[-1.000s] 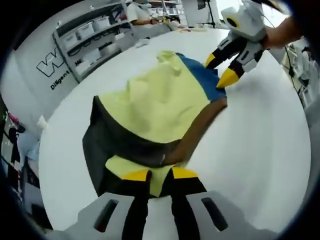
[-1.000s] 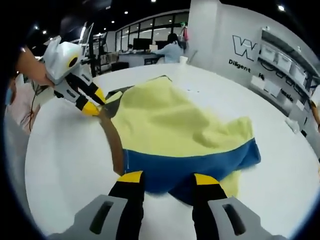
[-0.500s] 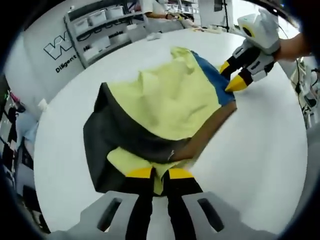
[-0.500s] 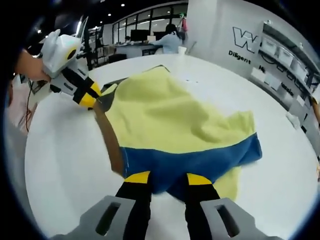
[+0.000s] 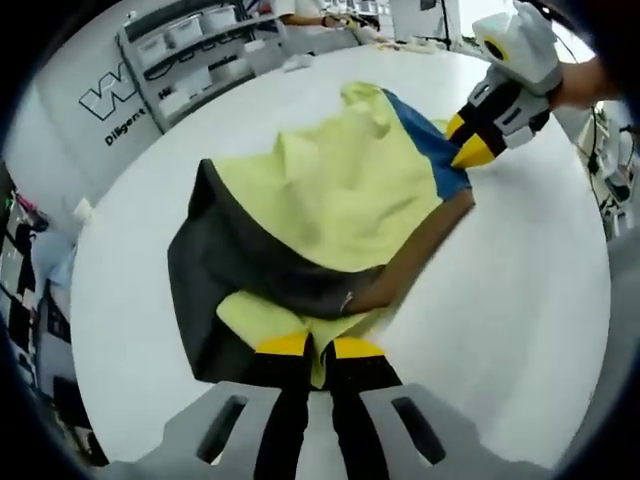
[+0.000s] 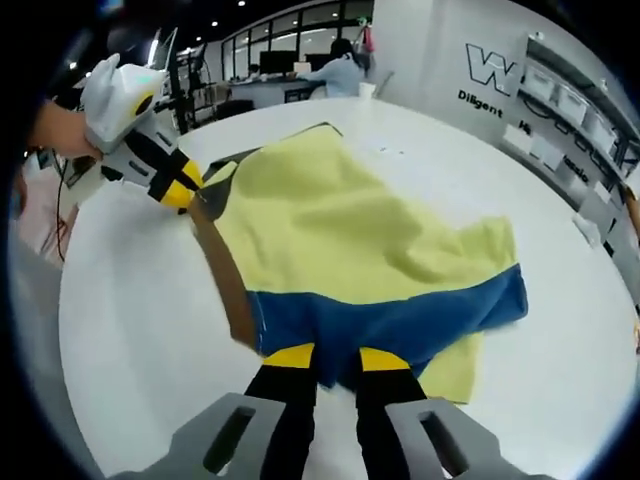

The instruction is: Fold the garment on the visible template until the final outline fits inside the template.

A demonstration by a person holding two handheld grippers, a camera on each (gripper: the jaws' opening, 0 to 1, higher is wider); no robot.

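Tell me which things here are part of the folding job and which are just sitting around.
Part of the job:
- yellow and blue garment
- dark template under it
- left claw, shut on the garment's yellow edge
- right claw, shut on its blue band

Just around:
- white table
- shelves with bins
- person at a desk

A white table (image 5: 520,300) carries everything, its bare top running across the lower right of the left gripper view and along the left and right sides of the right gripper view (image 6: 130,300). A dark template (image 5: 195,300) lies flat on it, showing at centre left of the left gripper view. The garment (image 5: 340,200), yellow with a blue band and a brown edge, lies rumpled over the template; in the right gripper view it spreads across the middle (image 6: 340,230).
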